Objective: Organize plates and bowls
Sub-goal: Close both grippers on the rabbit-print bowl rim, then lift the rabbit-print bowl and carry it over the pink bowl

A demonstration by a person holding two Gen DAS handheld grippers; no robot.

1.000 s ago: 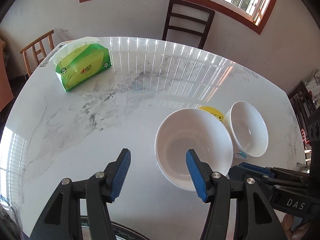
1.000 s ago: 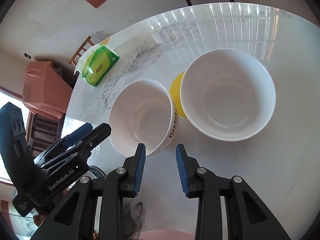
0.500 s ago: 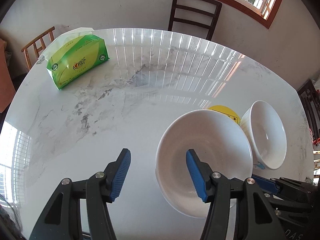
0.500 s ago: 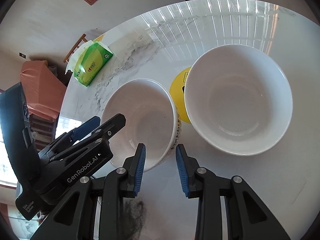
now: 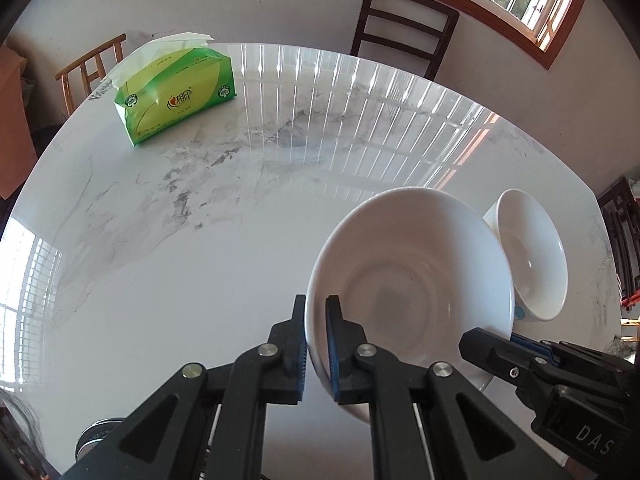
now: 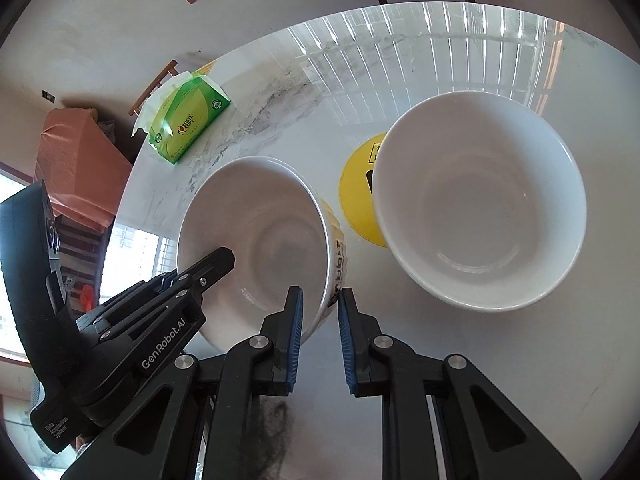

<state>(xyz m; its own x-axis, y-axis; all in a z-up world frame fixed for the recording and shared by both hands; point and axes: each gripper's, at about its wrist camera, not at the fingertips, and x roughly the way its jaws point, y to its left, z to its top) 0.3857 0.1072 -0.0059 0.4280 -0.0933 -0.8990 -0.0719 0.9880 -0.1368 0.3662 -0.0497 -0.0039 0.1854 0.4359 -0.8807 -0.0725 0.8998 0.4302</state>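
White marble table [image 5: 200, 280] fills most of the room, with a dark chair [image 5: 404, 24] behind it by the wall under the window. Two white bowls sit on the table, near the front edge. The lettered bowl [image 6: 256, 240] has black letters on its side. The second bowl [image 6: 480, 216] stands just beside it and covers part of a round yellow sticker [image 6: 356, 200] on the table. A green tissue pack [image 5: 176, 92] lies well apart, at the far left of the table.

The left gripper [image 5: 316, 312] pinches one side of the lettered bowl's rim, one finger inside the bowl and one outside. The right gripper [image 6: 320, 296] is at the other side of the same bowl. Its fingers are closing, with the rim between them and a little gap showing at the outside finger.
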